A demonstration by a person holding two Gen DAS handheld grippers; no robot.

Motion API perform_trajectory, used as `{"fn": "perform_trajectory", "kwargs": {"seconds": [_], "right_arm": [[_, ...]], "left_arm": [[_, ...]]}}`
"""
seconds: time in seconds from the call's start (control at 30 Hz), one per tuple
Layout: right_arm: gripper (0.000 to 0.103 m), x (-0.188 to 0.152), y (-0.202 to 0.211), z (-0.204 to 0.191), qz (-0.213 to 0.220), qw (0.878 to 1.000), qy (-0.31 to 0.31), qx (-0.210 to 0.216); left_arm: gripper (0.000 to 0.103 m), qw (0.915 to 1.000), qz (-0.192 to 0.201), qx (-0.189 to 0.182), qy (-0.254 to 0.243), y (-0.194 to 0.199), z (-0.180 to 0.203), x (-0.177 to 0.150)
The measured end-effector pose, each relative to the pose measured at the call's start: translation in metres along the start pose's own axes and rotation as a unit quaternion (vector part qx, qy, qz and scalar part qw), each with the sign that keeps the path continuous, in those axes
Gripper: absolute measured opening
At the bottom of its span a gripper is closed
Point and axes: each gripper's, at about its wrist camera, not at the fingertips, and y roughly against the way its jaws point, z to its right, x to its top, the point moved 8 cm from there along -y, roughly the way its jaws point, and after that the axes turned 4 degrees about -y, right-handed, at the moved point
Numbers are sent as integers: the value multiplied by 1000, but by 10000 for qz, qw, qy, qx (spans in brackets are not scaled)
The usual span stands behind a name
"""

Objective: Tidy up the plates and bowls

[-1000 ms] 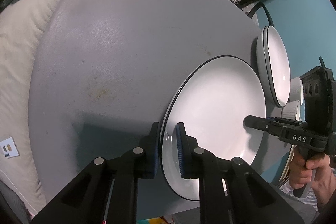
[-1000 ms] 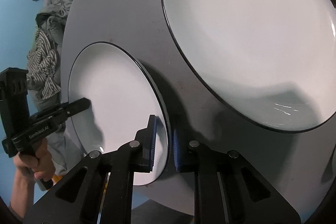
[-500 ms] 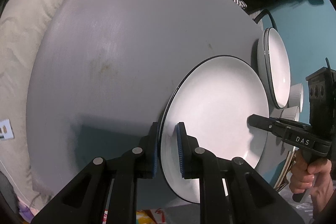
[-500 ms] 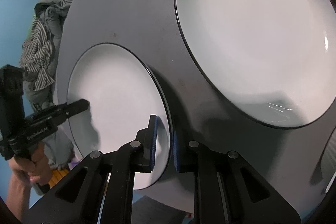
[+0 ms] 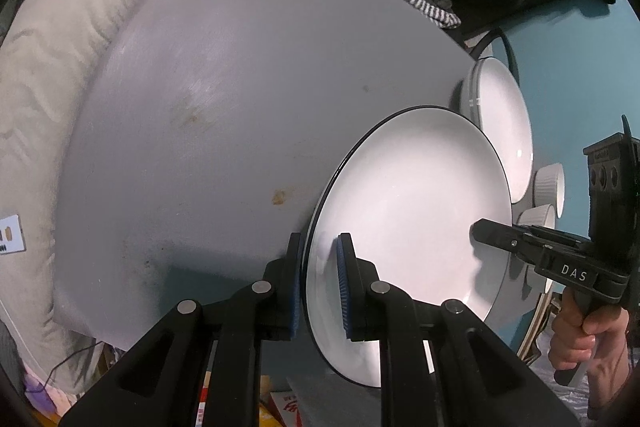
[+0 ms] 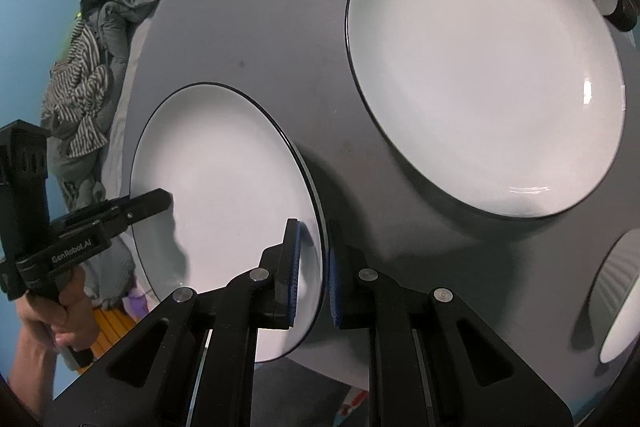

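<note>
Both claws pinch one plate (image 5: 408, 223) by opposite rims: left claw (image 5: 318, 287) one side, right claw (image 6: 310, 273) other side. Plate tilted up, just over counter (image 5: 240, 75) edge. Not stacked yet; big plate (image 6: 484, 67) waits beside. Left view alone shows two small bowls (image 5: 550, 183) past big plate. Right view alone shows clothes pile (image 6: 80, 83).

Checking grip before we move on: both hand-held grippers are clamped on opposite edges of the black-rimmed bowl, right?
Not a bowl: it is a flat black-rimmed plate. The left wrist view shows the left hand-held gripper and right hand-held gripper on its opposite edges.
</note>
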Motion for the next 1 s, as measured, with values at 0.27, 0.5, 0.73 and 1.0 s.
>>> {"fn": "perform_trajectory", "kwargs": {"seconds": [0.27,0.5,0.73,1.0], "right_arm": [[13,3,24,11,219,9997,-64,6],[13,11,43,36,414,9988,-269,13],[13,28,53,67,520,9970,-577,44],[13,51,69,102,564,9959,-701,24]], "left_arm": [[15,9997,76,-48,-210,7,29,15],[15,9987,57,-53,-498,0,67,36],[15,9979,14,20,-643,-16,103,57],[15,9981,7,69,-611,-33,132,76]]}}
